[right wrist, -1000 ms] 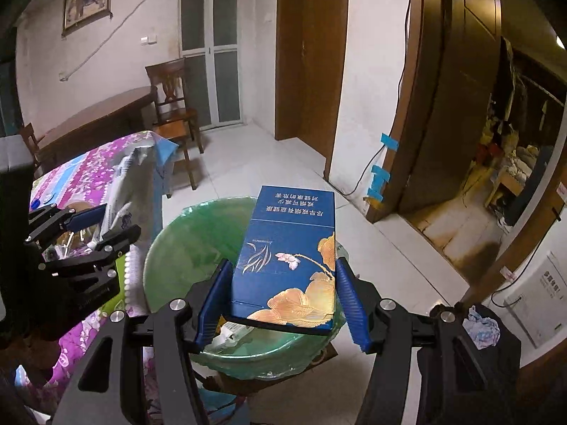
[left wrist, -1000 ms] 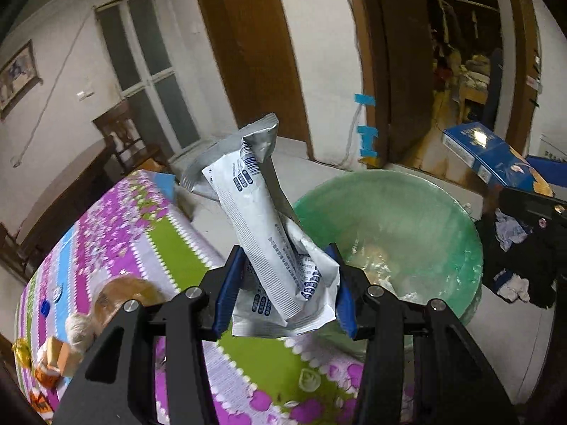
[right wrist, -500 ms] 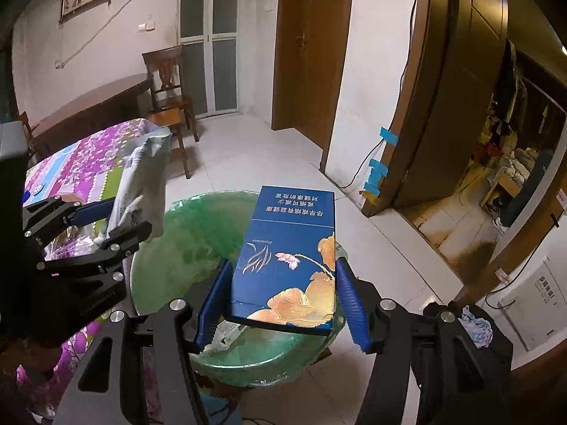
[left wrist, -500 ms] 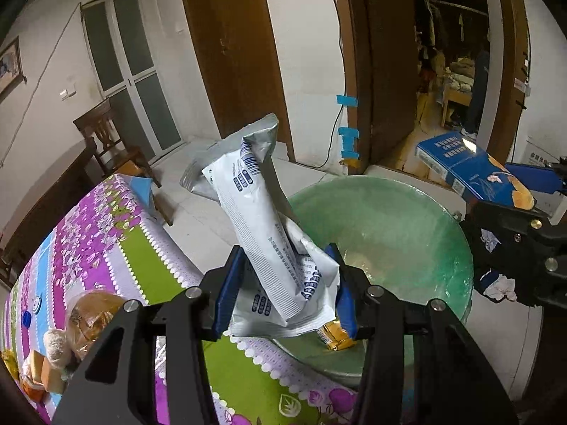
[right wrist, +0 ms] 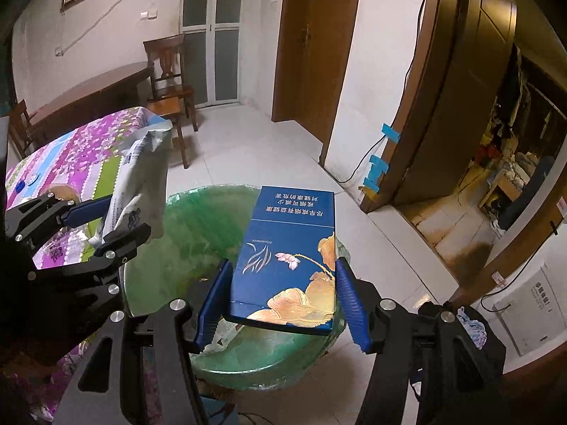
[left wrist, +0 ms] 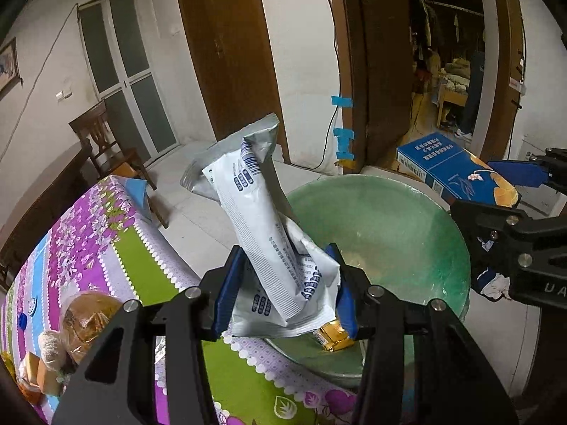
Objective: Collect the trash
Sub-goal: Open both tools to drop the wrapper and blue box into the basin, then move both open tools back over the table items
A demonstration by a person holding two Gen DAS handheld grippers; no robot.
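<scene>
My left gripper is shut on a bundle of white and silver wrappers that stick up from its blue pads. It hangs over the near rim of a bin lined with a green bag. My right gripper is shut on a flat blue box with gold flowers, held over the same green bin. The box and the right gripper show at the right of the left wrist view; the left gripper with its wrappers shows at the left of the right wrist view. A gold packet lies in the bin.
A table with a purple and green flowered cloth stands left of the bin, with bread and snacks on it. A wooden chair and a dark table stand behind. White tiled floor leads to doorways; clothing lies at the right.
The right gripper with the blue box has come closer to the left one, further over the bin. The left gripper still holds its wrappers, now a little more over the bin's rim.
</scene>
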